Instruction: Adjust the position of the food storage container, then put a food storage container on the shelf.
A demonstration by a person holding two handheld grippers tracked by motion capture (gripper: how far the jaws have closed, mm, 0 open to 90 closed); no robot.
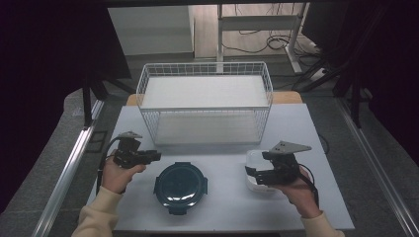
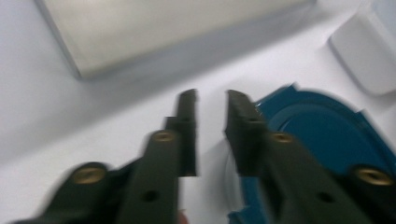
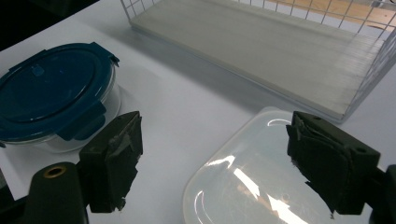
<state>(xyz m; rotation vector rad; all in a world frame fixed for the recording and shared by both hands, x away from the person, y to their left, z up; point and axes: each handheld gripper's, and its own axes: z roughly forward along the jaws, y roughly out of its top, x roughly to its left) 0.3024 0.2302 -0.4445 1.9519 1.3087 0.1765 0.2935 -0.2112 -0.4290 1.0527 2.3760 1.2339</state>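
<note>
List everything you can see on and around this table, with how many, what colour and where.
Wire basket: one, white, at the far middle of the table, with a pale board as its floor.
Round container: one, clear bowl with a dark blue clip lid, near middle of the table, between the two grippers.
Lidded box: one, translucent white, near right of the table, under the right gripper.
Table: one, pale grey top.
Cables: several, dark, on the floor beyond the table.
Left gripper: one, black, left of the round container, jaws slightly apart with nothing between them.
Right gripper: one, black, jaws wide apart over the lidded box, not pressing on it.
Hands: two, cream sleeves.
</note>
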